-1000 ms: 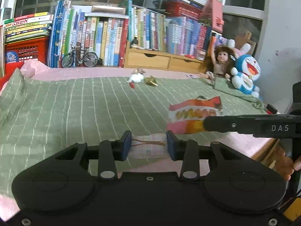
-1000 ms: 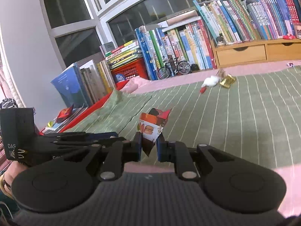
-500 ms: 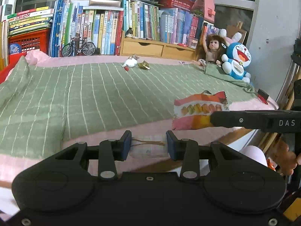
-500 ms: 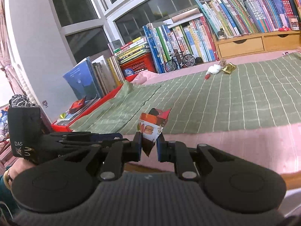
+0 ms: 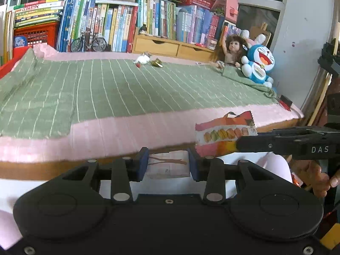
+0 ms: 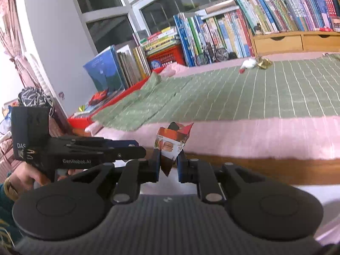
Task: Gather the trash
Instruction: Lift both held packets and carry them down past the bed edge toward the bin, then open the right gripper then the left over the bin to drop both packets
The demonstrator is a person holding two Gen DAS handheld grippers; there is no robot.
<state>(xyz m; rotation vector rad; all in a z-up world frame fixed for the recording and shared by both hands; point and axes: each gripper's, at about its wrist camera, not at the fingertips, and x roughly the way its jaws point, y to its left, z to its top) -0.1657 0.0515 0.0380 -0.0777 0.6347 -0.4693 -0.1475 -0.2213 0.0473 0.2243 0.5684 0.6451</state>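
Left wrist view is showing the left gripper (image 5: 167,164) pinching a pale paper scrap (image 5: 167,165) between its pads, off the near edge of the bed (image 5: 127,131). Right gripper (image 6: 168,165) is clamping a colourful snack wrapper (image 6: 173,143) tightly, also just off that near edge. Two more bits of trash (image 5: 146,60) are lying near the bed's far edge, by the bookshelf.

right gripper (image 5: 244,143) body: "DAS", white letters, left-wrist view | left gripper (image 6: 140,152) body: "DAS" on its block, "GenRobot.AI" along its side, right-wrist view | book spines (image 5: 110,27) behind the bed: print too small to read
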